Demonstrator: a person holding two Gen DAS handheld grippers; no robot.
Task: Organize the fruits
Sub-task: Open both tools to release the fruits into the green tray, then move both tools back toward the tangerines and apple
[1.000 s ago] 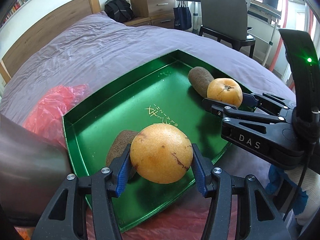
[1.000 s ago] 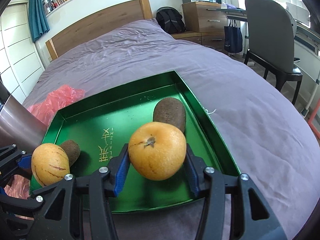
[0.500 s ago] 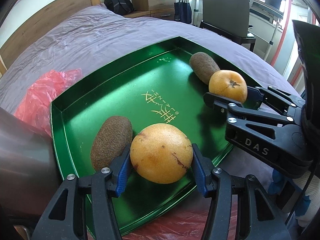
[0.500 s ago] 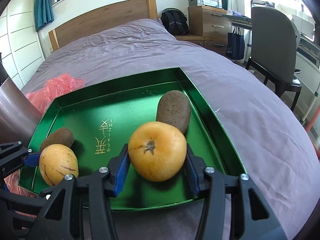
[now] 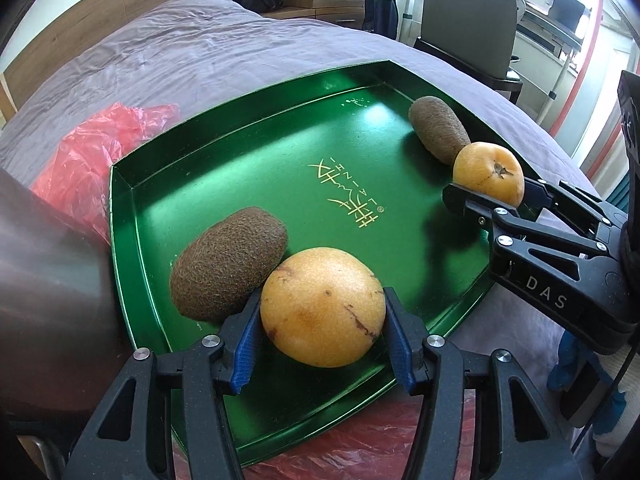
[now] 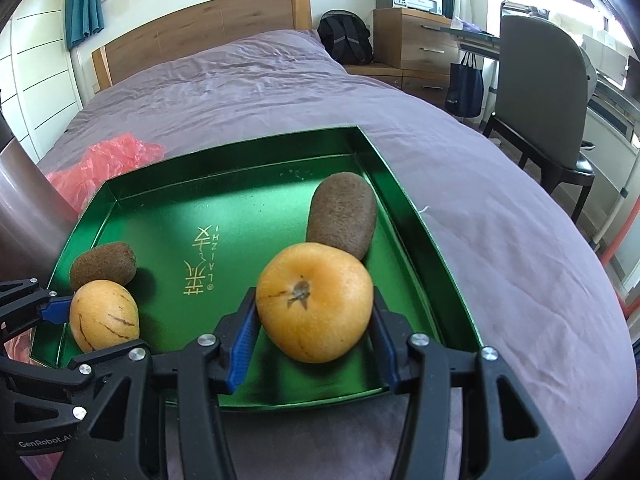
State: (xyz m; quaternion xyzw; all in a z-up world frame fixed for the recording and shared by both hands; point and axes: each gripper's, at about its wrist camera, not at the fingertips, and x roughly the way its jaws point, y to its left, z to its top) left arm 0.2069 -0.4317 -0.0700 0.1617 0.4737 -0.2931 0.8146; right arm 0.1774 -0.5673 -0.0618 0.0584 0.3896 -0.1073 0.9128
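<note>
A green tray (image 5: 248,168) (image 6: 248,208) lies on a purple bed. My left gripper (image 5: 322,316) is shut on a yellow-orange fruit (image 5: 322,306) low over the tray's near left part, right beside a brown fuzzy fruit (image 5: 228,262). My right gripper (image 6: 312,312) is shut on an orange fruit (image 6: 314,302) with a dark stem scar, just in front of a second brown fruit (image 6: 342,214) by the tray's right wall. Each view also shows the other gripper: the left gripper (image 6: 102,314) with its fruit, the right gripper (image 5: 490,190) with its fruit.
A crumpled red plastic bag (image 5: 96,156) lies left of the tray and runs under its near edge. A dark metallic cylinder (image 5: 44,288) stands close on the left. A chair (image 6: 540,92), a desk and drawers stand beyond the bed's right side.
My left gripper has sunk with its fruit toward the tray floor, and the brown fruit beside it now shows fully. The right gripper has barely moved.
</note>
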